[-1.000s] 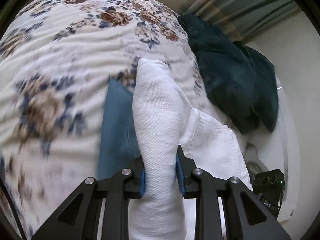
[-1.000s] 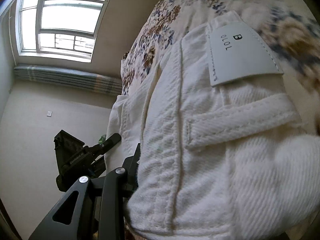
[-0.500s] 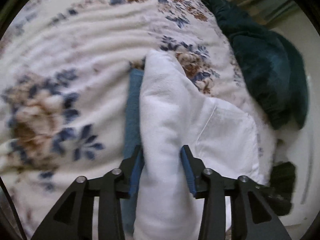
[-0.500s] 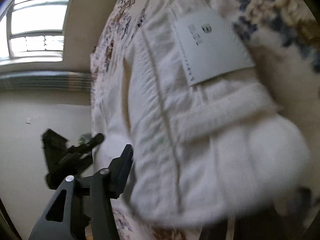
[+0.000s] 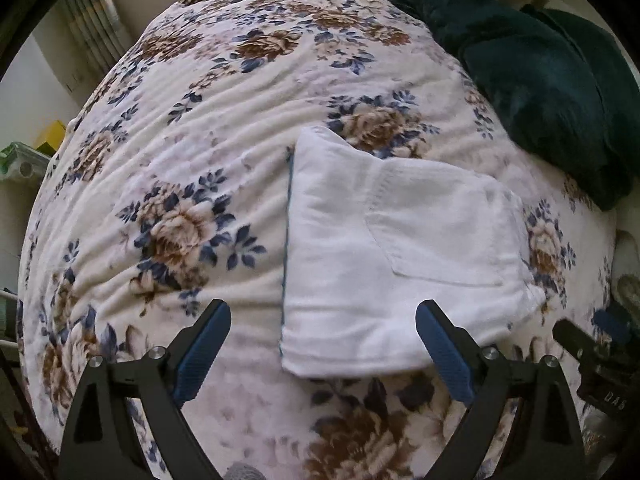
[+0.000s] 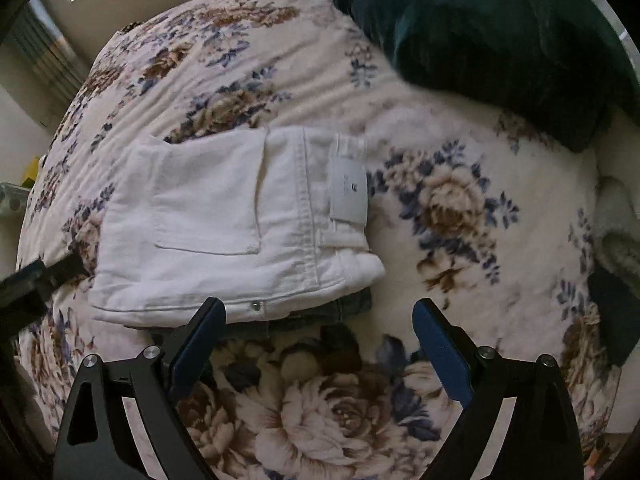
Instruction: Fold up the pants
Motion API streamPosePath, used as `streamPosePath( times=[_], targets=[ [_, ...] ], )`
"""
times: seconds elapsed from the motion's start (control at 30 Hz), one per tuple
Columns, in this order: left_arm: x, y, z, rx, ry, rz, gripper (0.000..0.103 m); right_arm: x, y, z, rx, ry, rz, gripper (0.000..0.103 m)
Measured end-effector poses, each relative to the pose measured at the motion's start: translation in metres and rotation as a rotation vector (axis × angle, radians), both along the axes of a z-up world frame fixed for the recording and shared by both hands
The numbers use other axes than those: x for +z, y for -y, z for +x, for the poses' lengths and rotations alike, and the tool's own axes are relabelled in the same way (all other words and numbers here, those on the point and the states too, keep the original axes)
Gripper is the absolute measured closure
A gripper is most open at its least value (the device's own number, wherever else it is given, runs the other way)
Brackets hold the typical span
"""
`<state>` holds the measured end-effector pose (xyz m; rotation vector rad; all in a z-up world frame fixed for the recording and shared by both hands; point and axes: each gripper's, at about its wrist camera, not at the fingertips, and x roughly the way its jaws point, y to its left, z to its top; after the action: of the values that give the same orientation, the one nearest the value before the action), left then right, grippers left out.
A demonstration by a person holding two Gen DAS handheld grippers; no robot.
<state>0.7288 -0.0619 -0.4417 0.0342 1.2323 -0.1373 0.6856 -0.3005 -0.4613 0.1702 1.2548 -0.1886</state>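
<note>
Both grippers off the cloth. Left gripper (image 5: 322, 340) spread wide, nothing between its blue pads, hovering at the near edge of the folded white pants (image 5: 384, 248). Right gripper (image 6: 318, 338) equally wide, holding nothing, near the pants' front edge by the rivet.

Pants (image 6: 236, 220) lie as a flat folded packet on the floral blanket (image 5: 192, 128), back pocket up, white brand patch (image 6: 349, 192) at the waistband end. Blue denim (image 6: 344, 308) peeks out underneath along the near edge; a thin blue line also shows on the pants' left edge in the left view.

Open blanket left, near and far of the packet. Dark green blanket (image 5: 552, 80) heaped at far right, apart from the pants.
</note>
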Motion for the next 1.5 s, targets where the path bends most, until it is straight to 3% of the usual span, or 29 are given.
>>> streamPosePath(
  times=[0.4, 0.53, 1.03, 1.5],
  targets=[
    [0.066, 0.005, -0.050, 0.002, 0.075, 0.031, 0.008, 0.067, -0.016, -0.041, 0.010, 0.061, -0.036, 0.006],
    [0.104, -0.002, -0.082, 0.007, 0.127, 0.038, 0.008, 0.101, -0.023, -0.071, 0.015, 0.095, -0.041, 0.006],
    [0.252, -0.047, -0.247, 0.006, 0.310, -0.006, 0.008, 0.274, -0.084, -0.258, -0.006, 0.272, -0.110, 0.006],
    [0.363, -0.069, -0.381, 0.019, 0.438, -0.008, 0.008, 0.425, -0.125, -0.422, 0.035, 0.414, -0.134, 0.006]
  ],
)
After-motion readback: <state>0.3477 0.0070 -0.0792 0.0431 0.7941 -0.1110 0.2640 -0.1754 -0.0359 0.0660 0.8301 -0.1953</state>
